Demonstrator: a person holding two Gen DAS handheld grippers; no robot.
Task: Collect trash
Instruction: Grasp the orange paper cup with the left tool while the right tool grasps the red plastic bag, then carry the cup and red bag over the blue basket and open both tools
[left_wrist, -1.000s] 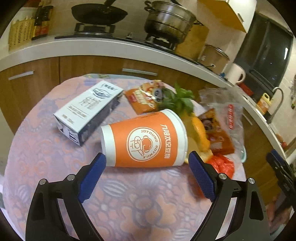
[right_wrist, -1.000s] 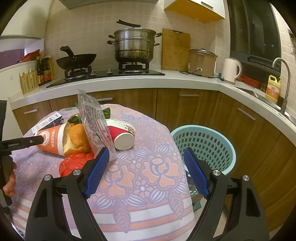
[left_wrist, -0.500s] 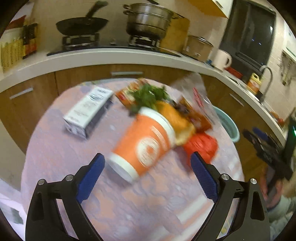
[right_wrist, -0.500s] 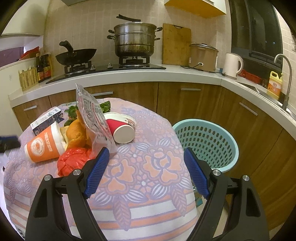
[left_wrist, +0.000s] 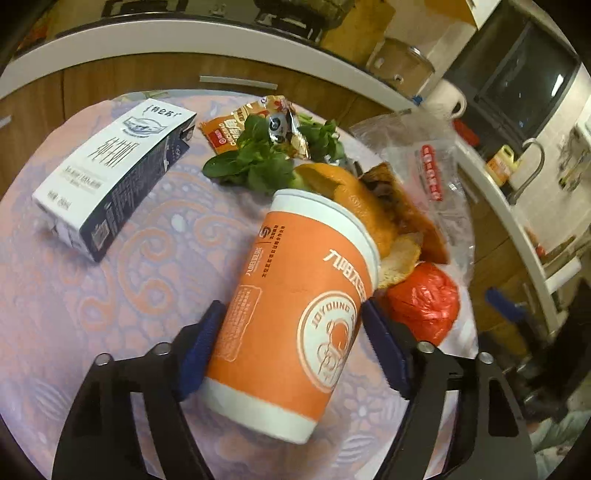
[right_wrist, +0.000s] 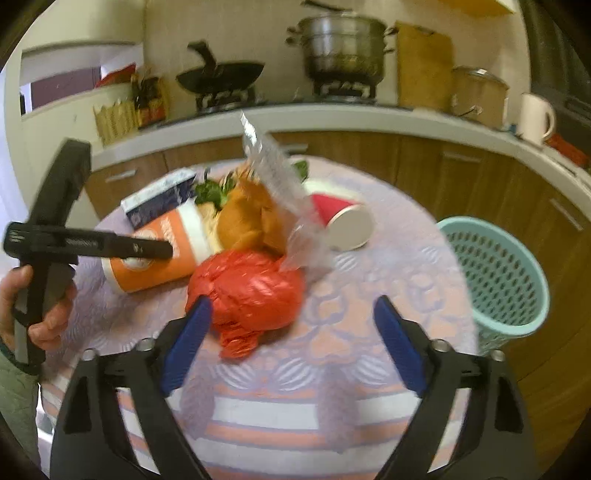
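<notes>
orange cup (left_wrist: 295, 314) between left hand-held gripper (left_wrist: 291, 347) pads; right hand-held gripper (right_wrist: 291, 332) wide, empty

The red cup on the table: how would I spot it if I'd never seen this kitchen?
Find the round table with the floral cloth. On the side nearest the teal basket, the red cup lies tipped over. It is the only red cup; the cup beyond the pile is orange.

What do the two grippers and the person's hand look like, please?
Both the left gripper and the right gripper have black angular frames with silver bolts and blue ribbed finger pads. The person's bare hand shows a grey-green sleeve cuff. No cables are visible.
</notes>
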